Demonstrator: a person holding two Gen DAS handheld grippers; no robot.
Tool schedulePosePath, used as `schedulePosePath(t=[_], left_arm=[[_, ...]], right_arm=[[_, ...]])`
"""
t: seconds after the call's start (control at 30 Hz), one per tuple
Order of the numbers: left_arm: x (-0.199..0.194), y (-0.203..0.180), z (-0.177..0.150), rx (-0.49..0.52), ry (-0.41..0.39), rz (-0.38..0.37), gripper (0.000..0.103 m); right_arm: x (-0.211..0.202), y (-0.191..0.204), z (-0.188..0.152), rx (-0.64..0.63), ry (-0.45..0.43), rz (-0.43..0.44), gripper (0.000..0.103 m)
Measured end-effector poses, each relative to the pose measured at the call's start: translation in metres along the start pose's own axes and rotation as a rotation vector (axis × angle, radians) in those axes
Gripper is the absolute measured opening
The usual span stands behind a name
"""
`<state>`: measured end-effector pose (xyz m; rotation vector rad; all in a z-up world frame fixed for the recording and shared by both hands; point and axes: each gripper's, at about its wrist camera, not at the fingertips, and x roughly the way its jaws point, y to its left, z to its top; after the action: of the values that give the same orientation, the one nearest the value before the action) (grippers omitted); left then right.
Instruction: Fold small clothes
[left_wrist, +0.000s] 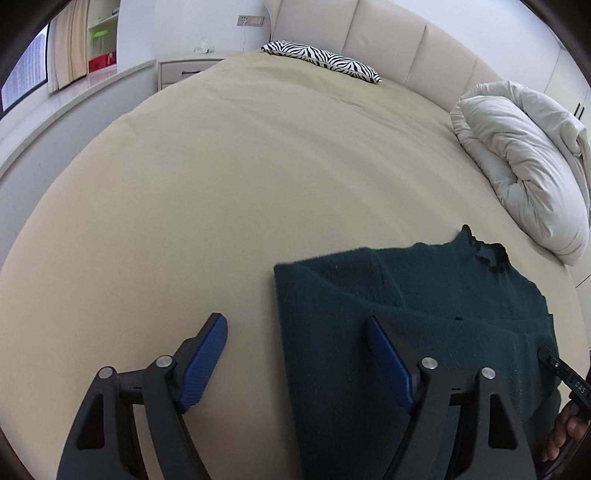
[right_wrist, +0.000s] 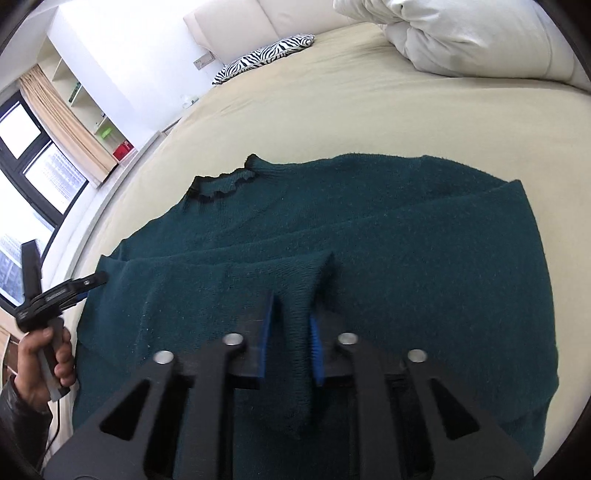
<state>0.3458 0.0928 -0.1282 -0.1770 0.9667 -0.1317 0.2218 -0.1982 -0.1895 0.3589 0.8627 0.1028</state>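
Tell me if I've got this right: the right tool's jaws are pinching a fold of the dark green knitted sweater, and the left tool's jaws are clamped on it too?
Not quite. The left gripper is open, holding nothing, as the left wrist view shows. The right gripper does pinch the dark green knitted sweater.

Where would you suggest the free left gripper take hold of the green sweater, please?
Probably at the sweater's straight left edge, coming in low from the left over the bare sheet. That edge lies flat and the left gripper is open with one of its fingers on each side of it, while the right gripper already pinches a raised fold near the middle.
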Motion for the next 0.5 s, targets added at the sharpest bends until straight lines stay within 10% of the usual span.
schedulePosePath(t=[0.1, 0.17, 0.5], left_arm=[[0.000, -0.001, 0.002, 0.019, 0.003, -0.013, 0.022], [0.000, 0.000, 0.003, 0.028, -0.009, -0.011, 0.011], [0.002, 0.018, 0.002, 0.000, -0.075, 0.033, 0.009]], right_arm=[[-0.001, 0.004, -0.001, -0.036, -0.011, -0.020, 0.008], [-0.003, 0.007, 0.000, -0.046, -0.028, -0.034, 0.007], [-0.019, 0.028, 0.016, -0.081, -0.118, -0.063, 0.006]])
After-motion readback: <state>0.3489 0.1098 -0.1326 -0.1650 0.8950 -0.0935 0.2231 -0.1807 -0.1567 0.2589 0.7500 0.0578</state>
